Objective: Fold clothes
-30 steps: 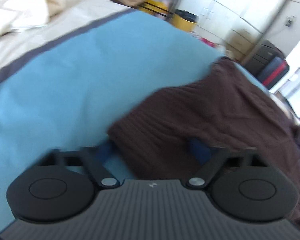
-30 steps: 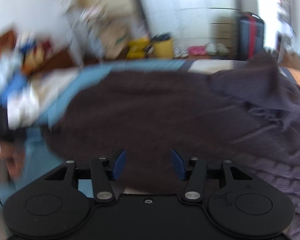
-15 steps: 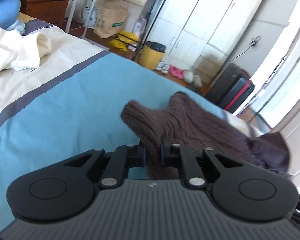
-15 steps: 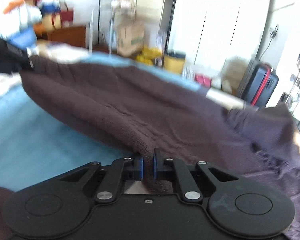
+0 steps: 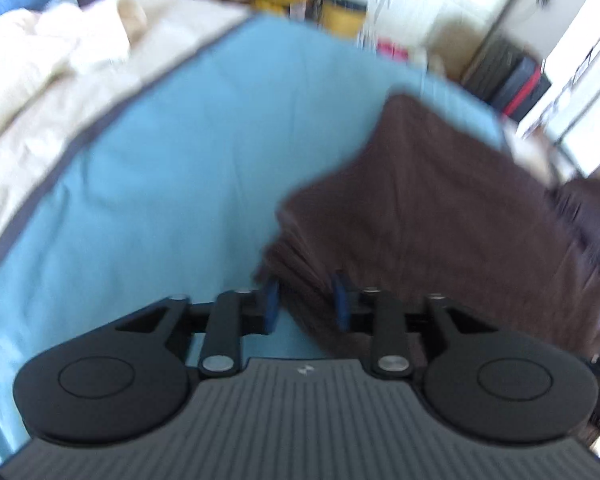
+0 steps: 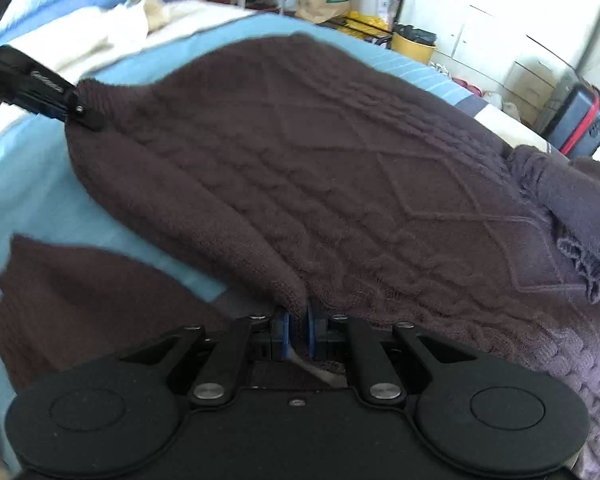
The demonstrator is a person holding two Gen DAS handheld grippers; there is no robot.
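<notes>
The brown cable-knit sweater (image 6: 340,168) lies spread over the blue bedsheet (image 5: 172,168), its far edge toward the yellow bin (image 6: 414,42) beyond the bed. The right hand-held gripper (image 6: 296,330) is pressed together on the sweater's near hem, a fold of knit pinched between its blue pads (image 6: 285,330). The left hand-held gripper (image 5: 305,300) sits at the sweater's left corner with its fingers spread, cloth lying loosely between them (this view is blurred). A cream blanket (image 5: 52,60) lies left of the sweater.
</notes>
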